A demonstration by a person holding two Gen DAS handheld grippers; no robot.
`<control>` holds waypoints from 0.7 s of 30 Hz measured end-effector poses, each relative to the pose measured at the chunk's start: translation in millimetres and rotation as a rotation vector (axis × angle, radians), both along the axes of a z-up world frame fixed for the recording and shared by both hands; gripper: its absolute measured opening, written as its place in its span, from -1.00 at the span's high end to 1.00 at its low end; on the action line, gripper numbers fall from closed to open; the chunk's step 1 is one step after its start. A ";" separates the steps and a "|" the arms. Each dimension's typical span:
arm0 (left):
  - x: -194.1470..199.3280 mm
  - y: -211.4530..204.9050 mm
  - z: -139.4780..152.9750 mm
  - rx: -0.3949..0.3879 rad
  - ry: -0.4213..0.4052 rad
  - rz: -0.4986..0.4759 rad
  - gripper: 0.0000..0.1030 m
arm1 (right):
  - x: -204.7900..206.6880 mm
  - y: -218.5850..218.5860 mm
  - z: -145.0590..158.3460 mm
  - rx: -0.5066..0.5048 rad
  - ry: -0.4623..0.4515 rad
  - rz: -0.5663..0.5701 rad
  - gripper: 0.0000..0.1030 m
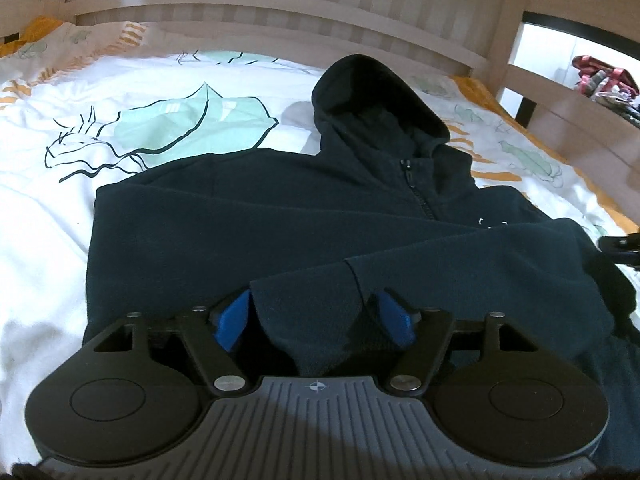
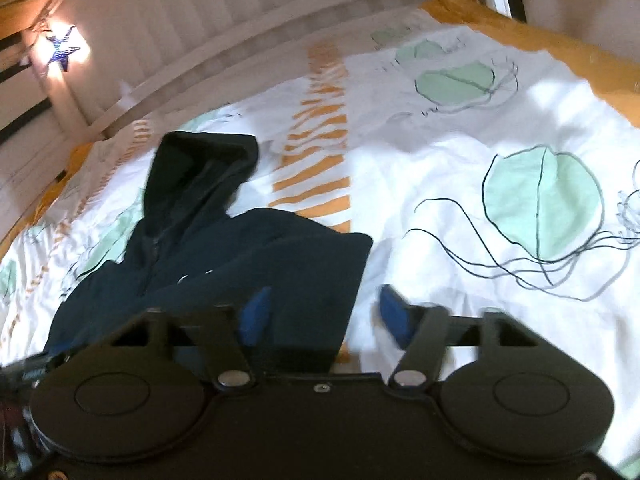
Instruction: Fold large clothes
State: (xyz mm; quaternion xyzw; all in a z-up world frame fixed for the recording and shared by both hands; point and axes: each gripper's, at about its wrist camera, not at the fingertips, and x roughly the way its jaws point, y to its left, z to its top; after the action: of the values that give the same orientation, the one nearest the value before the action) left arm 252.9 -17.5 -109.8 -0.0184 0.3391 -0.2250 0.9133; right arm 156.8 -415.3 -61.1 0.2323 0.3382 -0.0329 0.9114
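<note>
sleeve laid across, body fold to come

the hoodie point(image 1: 280, 216) lies front up on the bed point(image 1: 48, 248), hood point(image 1: 360, 92) pointing to the headboard point(image 1: 280, 12), zip point(image 1: 416, 188) closed. one sleeve point(image 1: 400, 264) is already drawn across the chest, its cuff end sitting between the blue pads of the left tongs point(image 1: 312, 320). those tongs stand open around the cuff; the pads look apart from the cloth on both sides, so i judge it is not pinched, though the dark fleece makes that hard to be sure of.

the right tongs point(image 2: 324, 312) are open too, holding nothing, and hang over the hoodie's edge where it meets the quilt; that view is blurred.

this looks like the sleeve-tucking stage, with the garment still full length. the next move, i would guess, calls for the left tongs to leave the cuff without dragging it, then for both pairs to take the hem or the shoulders and fold the body. the fleece is thick and soft, so a shallow bite may slip.
</note>
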 end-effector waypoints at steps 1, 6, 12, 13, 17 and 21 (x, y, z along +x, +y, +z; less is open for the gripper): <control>0.0 0.2 0.3 0.000 0.000 -0.001 -0.35 | 4.1 0.2 -4.4 0.013 0.017 0.000 0.09; 0.2 0.9 0.7 -0.004 -0.004 -0.002 -0.36 | 19.0 7.2 -16.0 -0.041 0.059 0.009 0.69; 1.1 -0.1 -0.7 -0.003 -0.008 -0.004 -0.39 | 27.0 11.3 -14.8 -0.171 0.078 0.018 0.76; 1.2 -0.2 -0.8 -0.003 -0.008 -0.004 -0.39 | 27.8 13.1 -16.7 -0.182 0.080 0.017 0.74; 1.6 -1.2 0.5 -0.005 -0.004 -0.018 -0.54 | 23.7 16.4 -17.2 -0.200 0.080 -0.012 0.34; 2.7 -4.8 4.7 0.008 0.023 -0.068 -0.76 | 16.6 21.6 -5.5 -0.274 0.068 -0.021 -0.07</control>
State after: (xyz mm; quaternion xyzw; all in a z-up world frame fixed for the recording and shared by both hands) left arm 255.6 -22.3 -105.0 -0.0058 0.3511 -0.2545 0.9011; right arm 173.4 -393.7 -66.7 0.1077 0.3588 -0.0961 0.9222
